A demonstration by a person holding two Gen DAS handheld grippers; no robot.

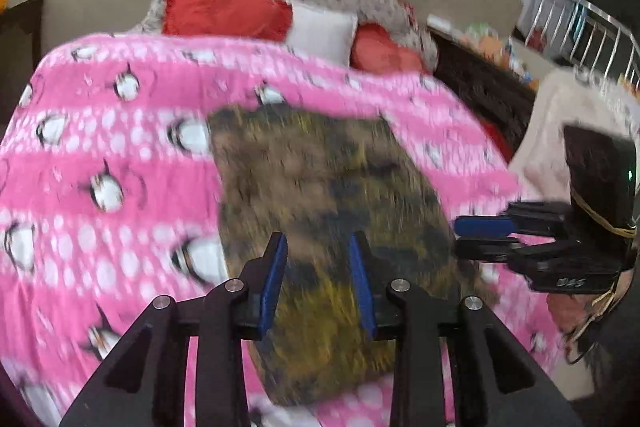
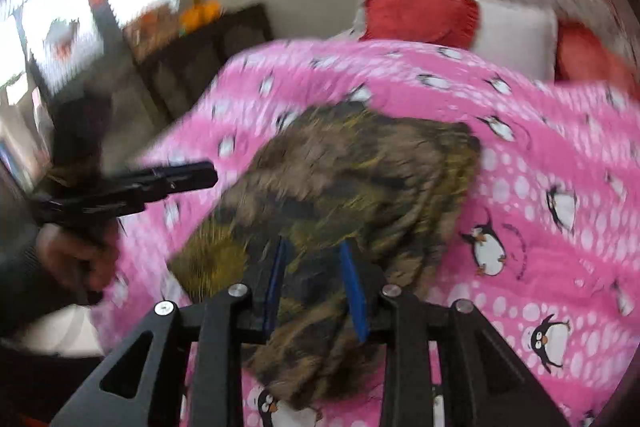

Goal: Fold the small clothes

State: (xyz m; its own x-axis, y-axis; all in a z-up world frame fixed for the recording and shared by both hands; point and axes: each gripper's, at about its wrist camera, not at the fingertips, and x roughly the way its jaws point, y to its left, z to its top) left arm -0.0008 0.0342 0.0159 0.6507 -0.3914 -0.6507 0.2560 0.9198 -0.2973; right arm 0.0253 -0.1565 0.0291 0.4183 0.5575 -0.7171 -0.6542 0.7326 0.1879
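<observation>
Both the left gripper [image 1: 318, 247] and right gripper [image 2: 314, 253] hang open above the folded camouflage garment [image 1: 328, 203], pink penguin blanket [image 1: 120, 155] free around, red pillows [image 1: 224, 7] at upper frame.

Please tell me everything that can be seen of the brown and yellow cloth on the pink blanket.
The brown and yellow cloth is a soft fabric with a dark, mottled pattern, blurred in both views. It lies spread flat, apparently folded, with some creases, on the pink penguin blanket. No tool grips it: both stand above it with jaws apart and nothing between them.
</observation>
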